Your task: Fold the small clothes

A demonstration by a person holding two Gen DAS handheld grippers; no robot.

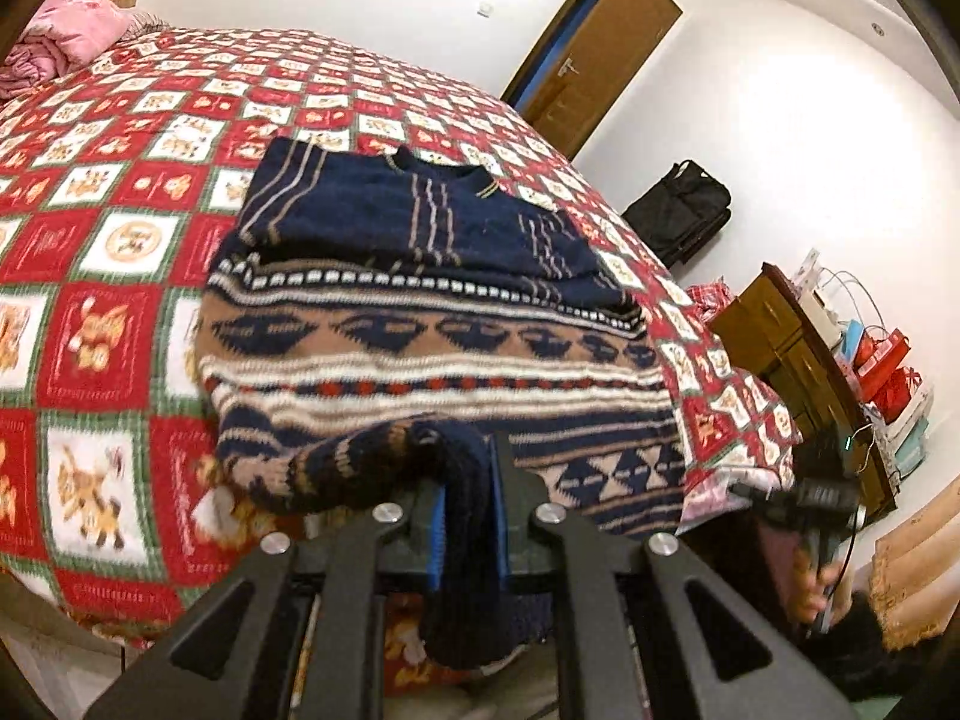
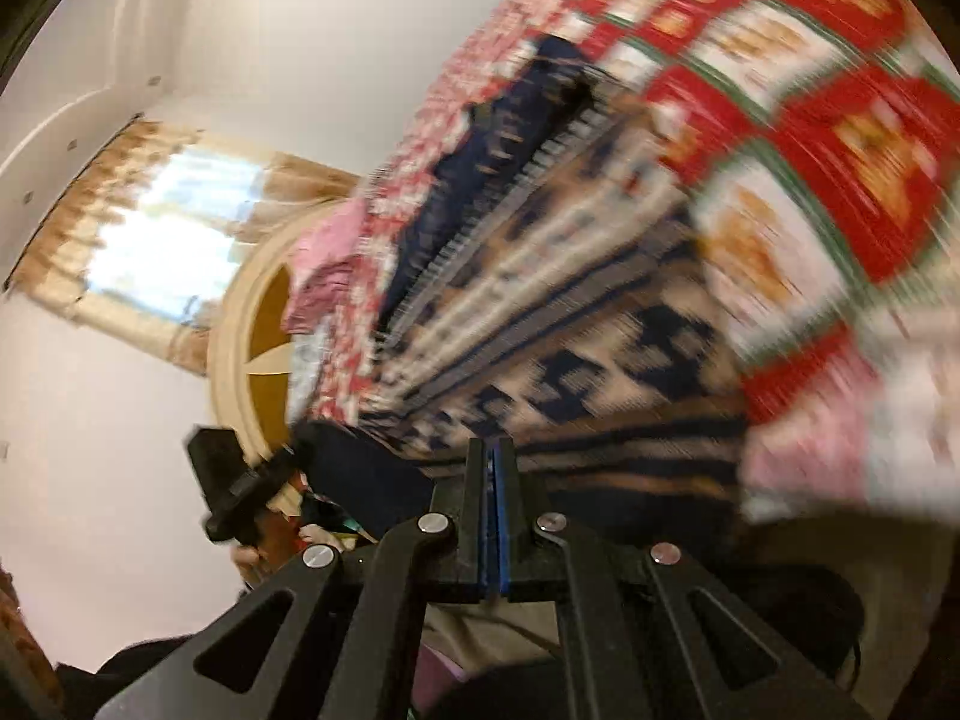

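Filling most of the left wrist frame from its left edge to the right of centre, a quilt (image 1: 102,324) of red and white squares is seen spread over the bed, presumably as the flat surface for folding. On it, in the middle of the frame, a patterned sweater (image 1: 432,354) in tan, navy and white is laid out wide, its near edge hanging toward the bottom of the picture where it can be reached. A navy striped sweater (image 1: 414,210), already folded by the look of it, is set on the far part of the patterned one, above centre, probably stacked there to keep it out of the way. At the lower centre the left gripper (image 1: 468,534) is closed on the hem (image 1: 462,498) of the patterned sweater, dark ribbed knit being pinched between the blue pads, likely so that the edge can be lifted and carried over. In the right wrist view, heavily blurred, the right gripper (image 2: 493,510) is seen at lower centre with its blue pads pressed together; whether cloth is held between them cannot be told.
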